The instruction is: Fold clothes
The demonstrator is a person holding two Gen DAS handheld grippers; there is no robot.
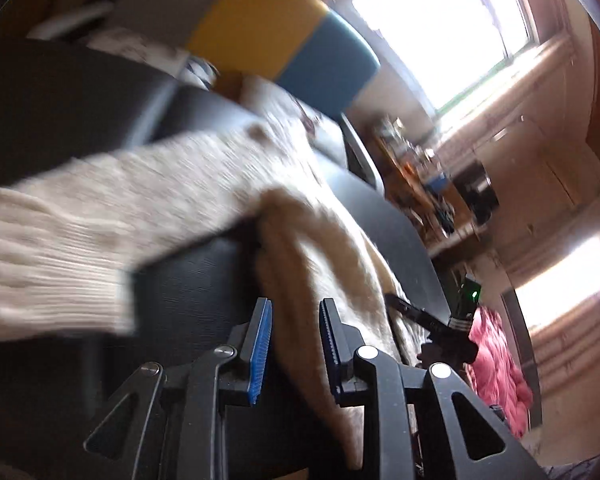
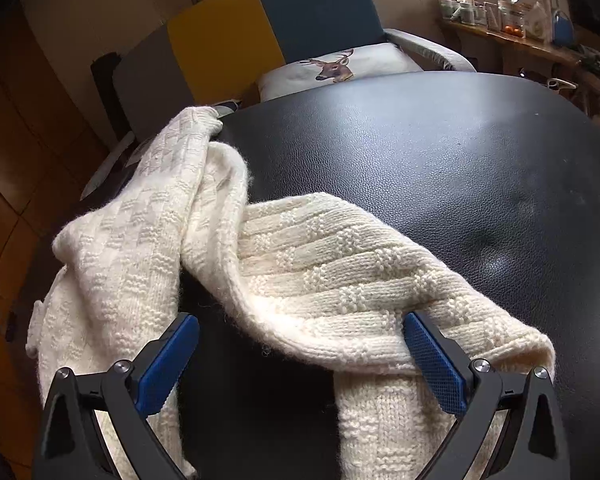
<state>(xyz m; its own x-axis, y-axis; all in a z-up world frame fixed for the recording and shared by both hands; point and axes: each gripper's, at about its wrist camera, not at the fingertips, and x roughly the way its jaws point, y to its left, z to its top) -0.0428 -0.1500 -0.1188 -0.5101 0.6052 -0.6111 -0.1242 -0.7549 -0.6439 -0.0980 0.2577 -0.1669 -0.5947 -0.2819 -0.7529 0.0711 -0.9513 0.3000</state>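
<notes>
Sweater (image 1: pixel 204 184), one cream knit, lies on the black bench (image 1: pixel 188 280); in the left view, a fold sits between the left hand-held gripper's (image 1: pixel 296 344) parted blue pads, touch unclear. Right view: one right hand-held gripper (image 2: pixel 300 360) gapes wide above the sweater, holding nothing.

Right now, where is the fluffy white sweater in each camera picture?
Left wrist view: the white sweater runs blurred from the left edge down to the middle bottom, a fold between the left gripper pads.
Right wrist view: it lies left and bottom centre on the black table, under the open right gripper.
Shared landmark: the yellow and blue chair.
</notes>
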